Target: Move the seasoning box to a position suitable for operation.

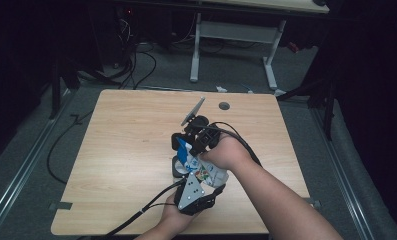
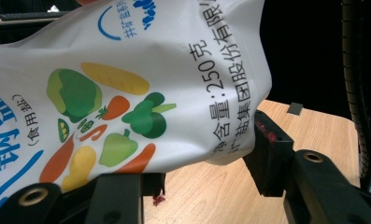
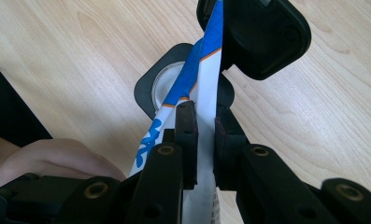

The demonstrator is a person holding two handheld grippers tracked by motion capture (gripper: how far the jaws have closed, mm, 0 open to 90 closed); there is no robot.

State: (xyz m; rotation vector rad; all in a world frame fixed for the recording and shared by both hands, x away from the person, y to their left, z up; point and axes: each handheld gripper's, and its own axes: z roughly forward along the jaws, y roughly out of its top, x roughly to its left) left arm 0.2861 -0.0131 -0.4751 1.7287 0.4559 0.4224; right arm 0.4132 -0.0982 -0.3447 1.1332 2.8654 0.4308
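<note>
The salt bag (image 2: 141,93) sits at about five o'clock on the tabletop (image 1: 126,150), held between both hands. The left gripper (image 1: 193,192) has its jaws clamped around the bag's plump body; the right gripper (image 3: 205,126) pinches the flat top seam. It looks soft, slippery film with shifting, fairly heavy contents, so the seam is the surest hold. Open room lies toward nine and twelve o'clock; the near edge is close.
</note>
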